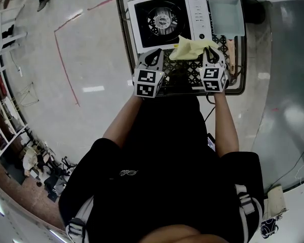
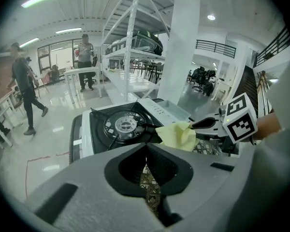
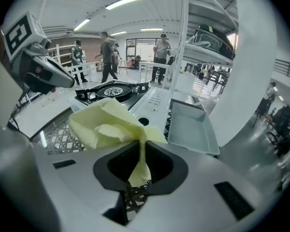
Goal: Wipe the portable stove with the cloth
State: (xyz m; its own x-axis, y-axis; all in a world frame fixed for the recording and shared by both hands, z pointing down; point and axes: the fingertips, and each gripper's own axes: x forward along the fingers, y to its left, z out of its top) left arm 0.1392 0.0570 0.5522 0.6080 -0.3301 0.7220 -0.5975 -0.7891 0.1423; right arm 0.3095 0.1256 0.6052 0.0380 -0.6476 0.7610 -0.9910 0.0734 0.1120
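Head view puts the portable stove (image 1: 164, 22) along the rack's (image 1: 121, 24) far-left side, left gripper view shows the left gripper (image 2: 146, 151) closed and empty, and right gripper view shows the right gripper (image 3: 140, 146) pinching the cloth (image 3: 108, 122), with the stove just ahead-left.

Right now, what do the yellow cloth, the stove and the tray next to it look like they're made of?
The cloth looks like soft, thin fabric, matte; it crumples into loose folds. The stove likely has a white-painted metal body, smooth with a slight sheen, and a dark metal burner grate. The tray is probably moulded plastic: pale grey, even matte surface, rounded corners.
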